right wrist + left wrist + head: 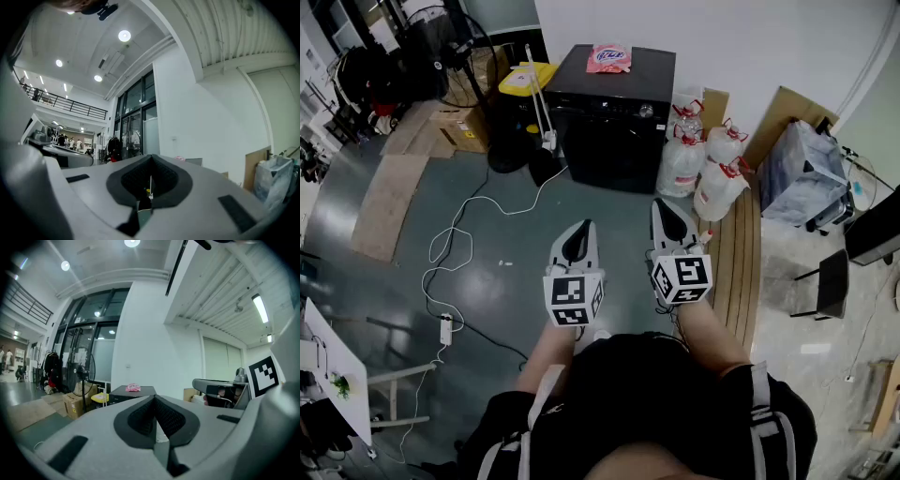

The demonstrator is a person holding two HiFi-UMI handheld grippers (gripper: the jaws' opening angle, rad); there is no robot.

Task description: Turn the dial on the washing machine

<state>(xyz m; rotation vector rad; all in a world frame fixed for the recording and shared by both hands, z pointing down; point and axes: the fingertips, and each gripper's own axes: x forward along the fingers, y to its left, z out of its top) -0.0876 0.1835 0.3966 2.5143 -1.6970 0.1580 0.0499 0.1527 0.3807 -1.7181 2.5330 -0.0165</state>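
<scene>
Hovering well apart from the washing machine (614, 112), the left gripper (584, 226) and right gripper (667, 203) have fingers closed on nothing.

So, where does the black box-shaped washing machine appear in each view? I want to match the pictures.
Head view: the black box-shaped washing machine stands at top centre.
Left gripper view: it is small, left of centre, just above the jaws.
Right gripper view: only a small greyish sliver shows, right of centre, just above the jaws.
Shared landmark: the pink packet lying on its top, a tiny pink spot in the right gripper view.
</scene>
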